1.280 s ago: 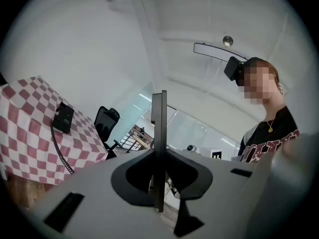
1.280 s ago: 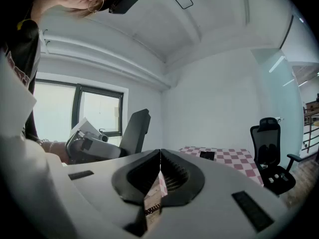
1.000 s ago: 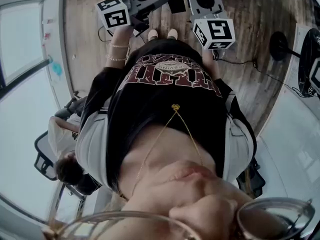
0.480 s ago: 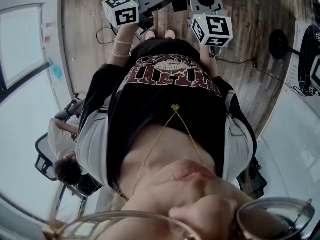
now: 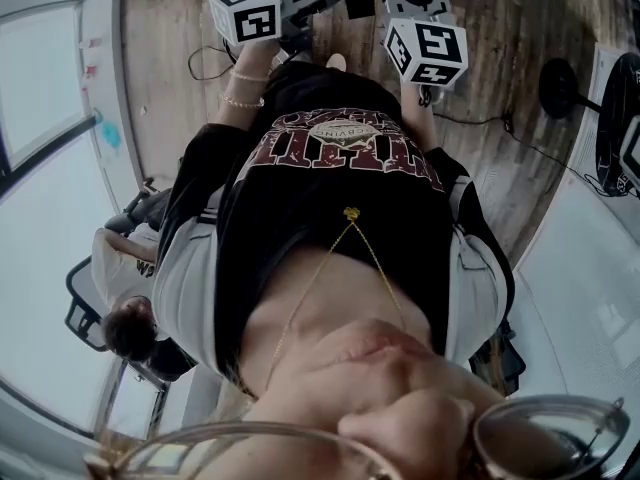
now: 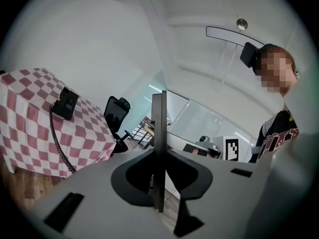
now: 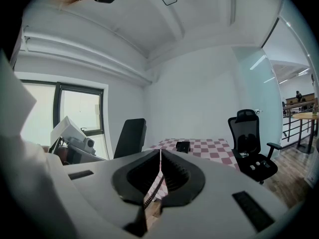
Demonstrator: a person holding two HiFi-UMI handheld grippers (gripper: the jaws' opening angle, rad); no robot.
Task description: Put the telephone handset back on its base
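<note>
Across the room, telephone (image 6: 65, 102) on checked table (image 6: 30, 131).

The telephone (image 7: 183, 146) on the checked table (image 7: 214, 148) is shown too small for handset and base to be told apart. Its coiled cord (image 6: 62, 148) is swallowed behind the left gripper (image 6: 160, 98), its lower end unseen.

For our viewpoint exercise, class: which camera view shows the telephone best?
Left gripper view: the telephone sits larger on the checked tablecloth, coiled cord dangling. Right gripper view shows it small, far; head view misses it.
</note>
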